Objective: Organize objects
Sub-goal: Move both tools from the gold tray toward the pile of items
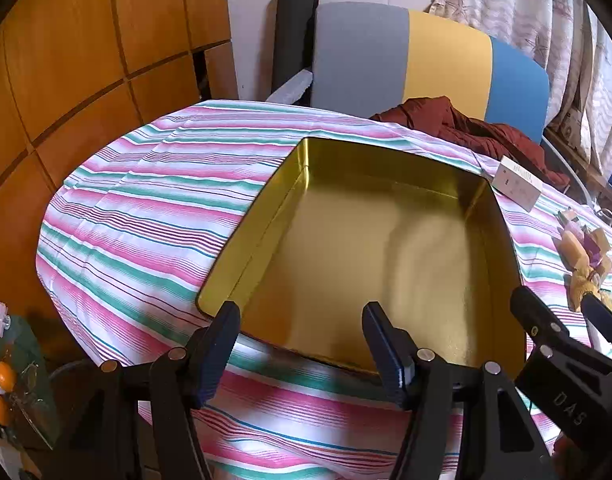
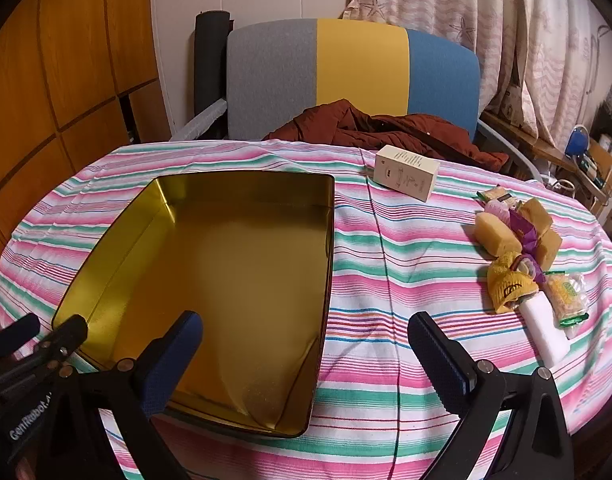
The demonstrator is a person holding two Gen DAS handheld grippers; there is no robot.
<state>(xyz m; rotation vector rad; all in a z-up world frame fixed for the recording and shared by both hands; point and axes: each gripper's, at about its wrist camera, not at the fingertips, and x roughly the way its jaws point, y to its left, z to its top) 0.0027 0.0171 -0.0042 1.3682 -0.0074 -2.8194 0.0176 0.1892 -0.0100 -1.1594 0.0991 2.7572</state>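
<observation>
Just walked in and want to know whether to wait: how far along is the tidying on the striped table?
Barely started. Done: nothing; the gold tin is empty. In hand: nothing either; the left gripper and right gripper both hover open near the tin. Left: the cream box, the pile of snack packets and the white block all lie on the cloth.

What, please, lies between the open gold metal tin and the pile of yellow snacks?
Only bare striped tablecloth separates the gold tin from the snack pile, seen in the right wrist view.
</observation>
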